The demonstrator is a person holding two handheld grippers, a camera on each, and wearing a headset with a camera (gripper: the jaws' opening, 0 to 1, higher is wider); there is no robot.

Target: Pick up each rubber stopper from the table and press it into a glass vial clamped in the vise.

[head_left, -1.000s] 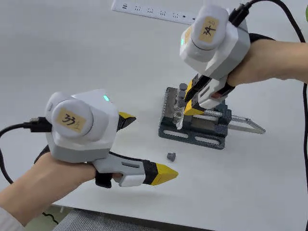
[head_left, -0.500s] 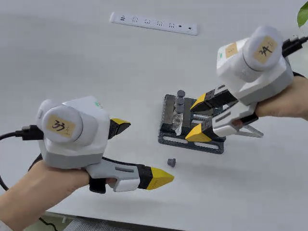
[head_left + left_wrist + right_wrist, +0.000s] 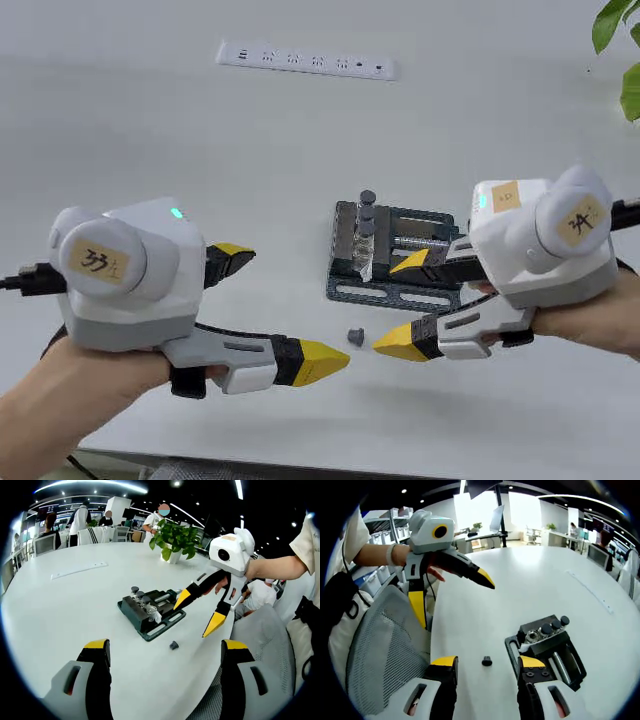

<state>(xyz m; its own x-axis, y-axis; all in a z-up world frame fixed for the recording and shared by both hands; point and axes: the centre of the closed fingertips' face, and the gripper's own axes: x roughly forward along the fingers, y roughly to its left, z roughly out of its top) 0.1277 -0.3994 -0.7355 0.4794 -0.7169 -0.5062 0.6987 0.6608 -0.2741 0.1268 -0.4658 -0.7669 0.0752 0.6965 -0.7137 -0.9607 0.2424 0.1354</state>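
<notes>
Jaws spread wide and empty, the left gripper (image 3: 298, 306) and right gripper (image 3: 388, 308) flank a loose stopper (image 3: 355, 337) on the table (image 3: 150, 120) just before the vise (image 3: 430, 228), poised to plug its open vial (image 3: 365, 263)

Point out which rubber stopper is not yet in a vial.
The lone dark stopper lying on the table in front of the vise. The other three sit raised in a row, held in the vise.

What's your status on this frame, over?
Left claw, right claw: open, empty. Rubber stopper loose on table between them. Three vials stoppered in vise, one open. Nothing blocking.
</notes>
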